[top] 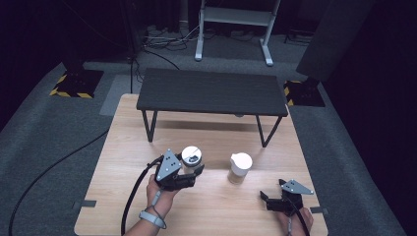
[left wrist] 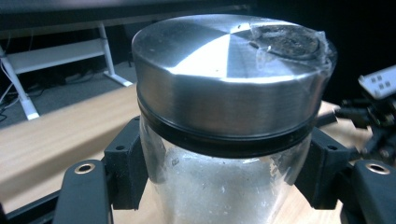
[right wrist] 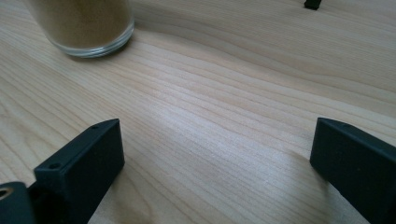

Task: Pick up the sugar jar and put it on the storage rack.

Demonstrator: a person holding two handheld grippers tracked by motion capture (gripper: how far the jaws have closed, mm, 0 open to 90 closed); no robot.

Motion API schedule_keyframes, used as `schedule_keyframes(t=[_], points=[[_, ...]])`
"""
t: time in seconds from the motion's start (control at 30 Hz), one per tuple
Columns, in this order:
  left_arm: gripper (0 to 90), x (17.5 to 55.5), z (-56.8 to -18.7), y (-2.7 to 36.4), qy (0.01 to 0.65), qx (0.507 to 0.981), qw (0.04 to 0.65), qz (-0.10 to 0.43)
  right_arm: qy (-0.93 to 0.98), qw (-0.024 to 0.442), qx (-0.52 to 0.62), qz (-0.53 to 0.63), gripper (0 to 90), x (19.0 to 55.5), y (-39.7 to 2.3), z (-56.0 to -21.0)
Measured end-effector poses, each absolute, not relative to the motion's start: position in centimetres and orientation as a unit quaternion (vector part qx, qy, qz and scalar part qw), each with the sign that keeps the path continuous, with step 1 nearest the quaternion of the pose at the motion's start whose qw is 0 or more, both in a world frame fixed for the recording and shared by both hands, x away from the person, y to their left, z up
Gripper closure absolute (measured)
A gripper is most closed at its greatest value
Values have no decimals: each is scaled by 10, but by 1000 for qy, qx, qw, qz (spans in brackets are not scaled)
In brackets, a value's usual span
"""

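Item: glass jar with steel lid (top: 192, 158), held left of centre in the high view, clamped at its glass wall by the left gripper (top: 193, 173). Second jar, brown contents (top: 240, 168), stands on the counter (top: 216, 206) right of centre. Right gripper (top: 268, 199), lower right, jaws wide with nothing between them. Handling note: keep the jar upright and squeeze steadily; glass likely slips. The left gripper view adds clear tape on the lid (left wrist: 289, 42) and whitish grains inside; the right gripper view adds the second jar's base (right wrist: 88, 28).
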State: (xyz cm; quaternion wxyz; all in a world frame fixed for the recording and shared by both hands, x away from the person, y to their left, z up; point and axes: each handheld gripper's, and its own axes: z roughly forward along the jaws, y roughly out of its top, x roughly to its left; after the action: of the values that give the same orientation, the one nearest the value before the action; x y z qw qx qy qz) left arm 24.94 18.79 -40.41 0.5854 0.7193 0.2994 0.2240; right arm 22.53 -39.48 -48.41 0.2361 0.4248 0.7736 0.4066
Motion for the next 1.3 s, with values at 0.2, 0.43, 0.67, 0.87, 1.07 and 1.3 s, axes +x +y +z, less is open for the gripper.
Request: schedule_keyframes(t=[0.2, 0.43, 0.67, 0.87, 1.07, 1.3], points=[[309, 269, -380, 185, 295, 718, 585, 232, 774, 236, 425, 407, 25, 225, -395, -484], [309, 292, -355, 175, 287, 722, 577, 250, 774, 236, 425, 407, 25, 225, -395, -484], [309, 315, -338, 170, 299, 718, 574, 256, 774, 236, 425, 407, 25, 225, -395, -484], [309, 340, -318, 171, 315, 707, 581, 250, 774, 236, 424, 407, 25, 225, -395, -484], [309, 362, -296, 167, 323, 707, 566, 274, 774, 236, 423, 407, 26, 225, -395, -484], [309, 392, -285, 157, 351, 698, 553, 289, 774, 236, 424, 407, 26, 226, -394, -484]])
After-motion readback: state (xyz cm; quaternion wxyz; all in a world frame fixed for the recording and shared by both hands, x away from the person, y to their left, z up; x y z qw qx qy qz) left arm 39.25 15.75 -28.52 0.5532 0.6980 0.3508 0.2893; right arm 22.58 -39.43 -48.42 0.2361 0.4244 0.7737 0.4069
